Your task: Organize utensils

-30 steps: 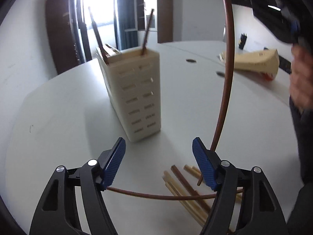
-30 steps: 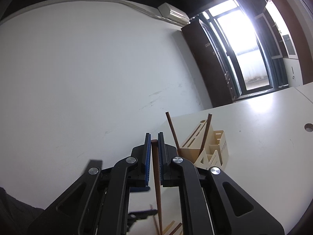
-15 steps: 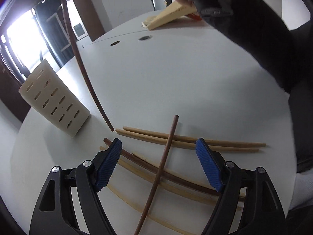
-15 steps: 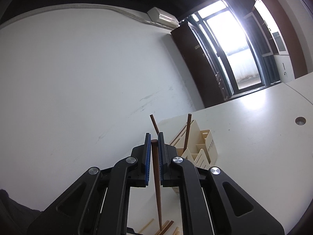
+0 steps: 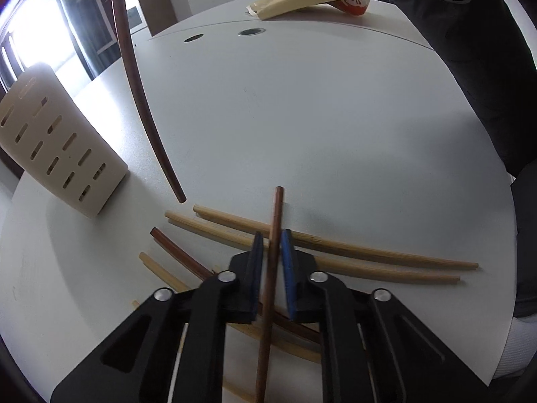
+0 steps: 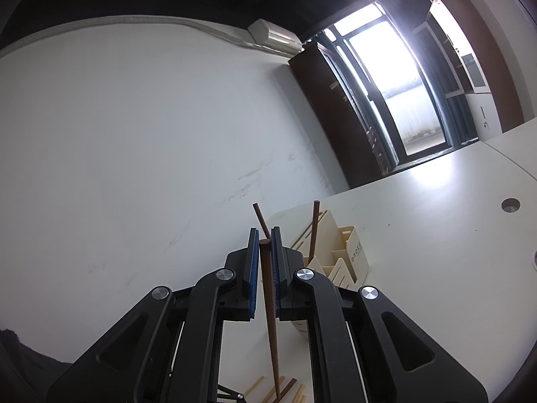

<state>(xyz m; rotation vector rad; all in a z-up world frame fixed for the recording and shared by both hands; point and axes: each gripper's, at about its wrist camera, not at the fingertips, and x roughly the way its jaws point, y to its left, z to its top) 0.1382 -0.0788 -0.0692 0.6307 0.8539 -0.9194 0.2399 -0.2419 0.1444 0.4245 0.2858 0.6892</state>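
The left gripper point(image 5: 271, 247) was clenched on a dark chopstick point(image 5: 268, 302) lying along its fingers, while the right gripper point(image 6: 265, 248) grasped another chopstick point(image 6: 270, 319) hanging upright beside the holder point(image 6: 345, 255).

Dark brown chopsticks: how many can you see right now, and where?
5. One in the left gripper, one in the right gripper, two standing in the utensil holder, one in the pile on the table. More may be hidden under the grippers.
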